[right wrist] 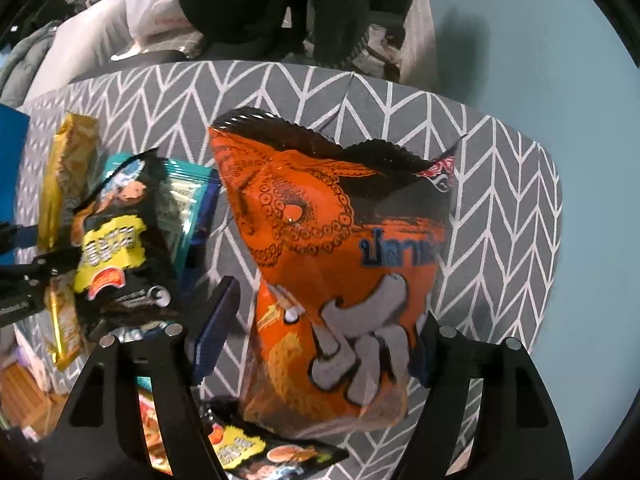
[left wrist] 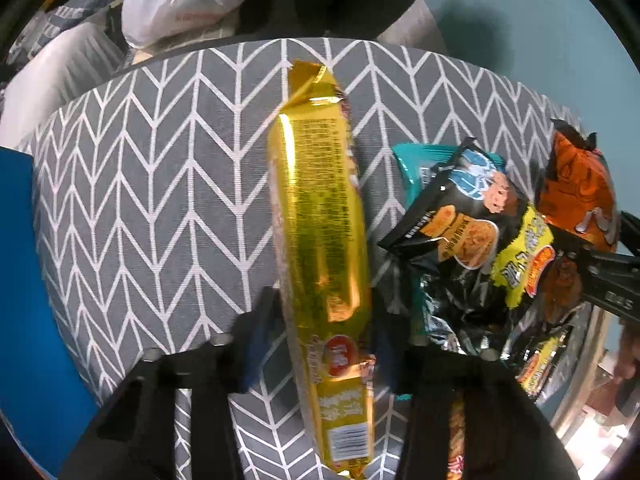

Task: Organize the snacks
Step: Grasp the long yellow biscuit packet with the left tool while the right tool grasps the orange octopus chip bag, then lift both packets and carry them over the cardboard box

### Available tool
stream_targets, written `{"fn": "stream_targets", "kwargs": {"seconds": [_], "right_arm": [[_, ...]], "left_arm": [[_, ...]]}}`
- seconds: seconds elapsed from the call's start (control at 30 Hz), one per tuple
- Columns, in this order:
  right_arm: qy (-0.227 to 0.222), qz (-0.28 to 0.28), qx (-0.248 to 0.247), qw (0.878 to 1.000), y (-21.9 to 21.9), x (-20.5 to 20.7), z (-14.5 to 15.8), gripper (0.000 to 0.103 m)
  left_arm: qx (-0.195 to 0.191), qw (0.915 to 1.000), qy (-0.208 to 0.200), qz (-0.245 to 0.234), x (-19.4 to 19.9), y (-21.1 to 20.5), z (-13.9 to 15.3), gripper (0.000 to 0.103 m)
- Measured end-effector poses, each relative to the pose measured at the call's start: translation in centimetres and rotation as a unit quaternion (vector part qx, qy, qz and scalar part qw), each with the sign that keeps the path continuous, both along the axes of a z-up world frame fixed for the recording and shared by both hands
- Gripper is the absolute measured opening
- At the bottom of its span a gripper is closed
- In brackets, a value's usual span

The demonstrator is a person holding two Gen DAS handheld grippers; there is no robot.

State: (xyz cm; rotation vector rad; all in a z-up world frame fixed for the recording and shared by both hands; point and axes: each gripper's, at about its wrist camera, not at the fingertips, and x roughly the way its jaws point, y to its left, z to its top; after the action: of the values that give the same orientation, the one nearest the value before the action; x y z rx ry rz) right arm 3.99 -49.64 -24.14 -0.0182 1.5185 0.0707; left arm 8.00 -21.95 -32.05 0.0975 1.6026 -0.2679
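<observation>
My left gripper is shut on a long gold biscuit pack, held over the grey chevron fabric bin. Right of it lie a black-and-yellow snack bag and a teal packet. In the right wrist view an orange squid snack bag stands between the fingers of my right gripper; the left pad stands apart from the bag, so the gripper is open. The gold pack, black-and-yellow bag and teal packet show at left.
A blue box edge sits left of the bin. A white plastic bag and dark clothing lie beyond it. More black-and-yellow packets lie near the bin's front. A teal wall is at right.
</observation>
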Motion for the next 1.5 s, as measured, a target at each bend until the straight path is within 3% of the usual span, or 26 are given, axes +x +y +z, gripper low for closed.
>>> {"fn": "stream_targets", "kwargs": {"seconds": [0.07, 0.1, 0.3, 0.83, 1.2, 1.5], "right_arm": [[0.005, -0.003, -0.003, 1.0, 0.1, 0.2, -0.5, 0.072], [0.006, -0.005, -0.005, 1.0, 0.0, 0.2, -0.7, 0.064], [0.001, -0.007, 0.0, 1.0, -0.1, 0.1, -0.5, 0.052], [-0.059, 0.028, -0.012, 0.998, 2.7, -1.3, 7.3, 0.051], [-0.092, 0.069, 0.021, 0.993, 8.8, -1.9, 12.8, 0.051], [-0.108, 0.104, 0.041, 0.988, 14.1, -1.9, 15.0, 0.051]], "left_arm": [[0.005, 1.0, -0.002, -0.002, -0.1, 0.2, 0.1, 0.035], [0.006, 1.0, -0.005, -0.004, -0.1, 0.4, 0.2, 0.029], [0.029, 0.9989, -0.023, -0.029, -0.5, 0.7, 1.8, 0.027], [0.029, 0.9949, -0.09, -0.036, -2.6, 3.8, 10.1, 0.027], [0.023, 0.9915, -0.126, -0.024, -3.6, 7.5, 14.6, 0.028], [0.019, 0.9897, -0.141, 0.013, -4.1, 11.9, 17.2, 0.027]]}}
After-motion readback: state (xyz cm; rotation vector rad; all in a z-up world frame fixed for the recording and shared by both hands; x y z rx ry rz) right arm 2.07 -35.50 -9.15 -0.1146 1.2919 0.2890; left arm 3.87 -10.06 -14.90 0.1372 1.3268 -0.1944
